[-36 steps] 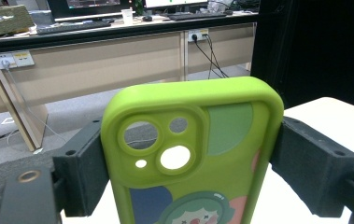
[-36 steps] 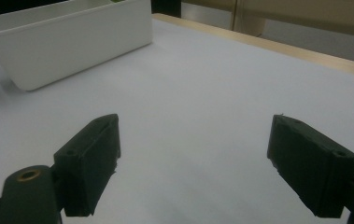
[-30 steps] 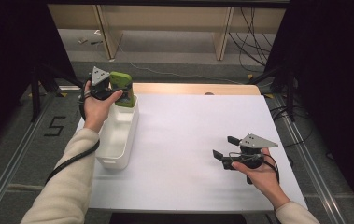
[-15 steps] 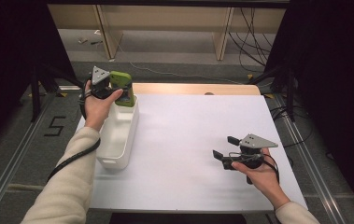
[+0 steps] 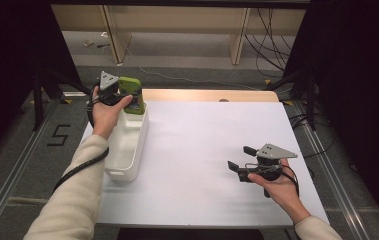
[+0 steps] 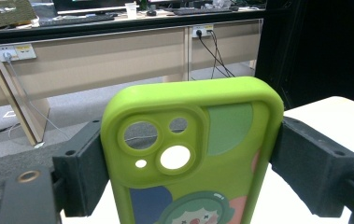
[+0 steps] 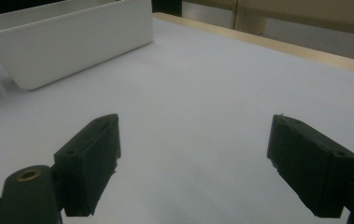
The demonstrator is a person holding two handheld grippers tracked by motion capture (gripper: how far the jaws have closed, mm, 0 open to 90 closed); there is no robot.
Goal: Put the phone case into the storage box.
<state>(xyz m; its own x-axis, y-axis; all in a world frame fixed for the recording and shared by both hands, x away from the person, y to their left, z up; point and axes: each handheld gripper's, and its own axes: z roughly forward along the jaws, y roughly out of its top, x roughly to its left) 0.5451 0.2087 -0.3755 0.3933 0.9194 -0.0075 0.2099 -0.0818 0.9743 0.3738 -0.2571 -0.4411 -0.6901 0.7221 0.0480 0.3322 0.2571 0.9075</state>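
Note:
A lime-green phone case (image 5: pixel 131 95) with a cartoon print stands upright, held over the far end of the white bin (image 5: pixel 127 150). My left gripper (image 5: pixel 127 97) is shut on the case (image 6: pixel 193 154), its two black jaws pressing both long edges. The case's camera cut-outs face the left gripper view. My right gripper (image 5: pixel 240 157) hovers low over the white table (image 5: pixel 197 140) at the right, open, with nothing between its jaws (image 7: pixel 193 163).
The white bin (image 7: pixel 72 42) lies along the table's left side. A wooden strip (image 5: pixel 207 95) borders the table's far edge. Beyond it are desks, cables and the floor. Metal rails (image 5: pixel 327 160) run beside the table on each side.

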